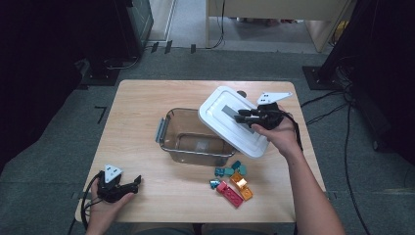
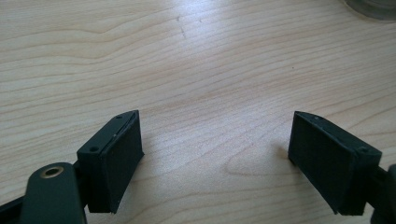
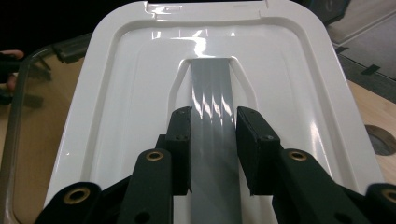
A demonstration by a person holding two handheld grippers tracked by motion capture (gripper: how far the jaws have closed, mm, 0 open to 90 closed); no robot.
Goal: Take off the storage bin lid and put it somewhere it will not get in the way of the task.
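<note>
Gripping the white lid (image 1: 234, 120) by its raised grey handle strip (image 3: 212, 116), the right gripper (image 1: 243, 116) has its jaws narrowed onto that strip, holding the lid tilted over the clear box (image 1: 195, 137)'s right edge. Looks like light, stiff, glossy plastic, so probably slippery; the centre strip seems the sensible grab spot. Toy bricks (image 1: 232, 182) sit just in front of the box, near where the lid might land. Left gripper (image 1: 128, 185) rests well to the box's left, jaws wide over bare table (image 2: 196, 60).

Bright overhead light, dark room edges, glare streaks on the white lid (image 3: 205, 51).
</note>
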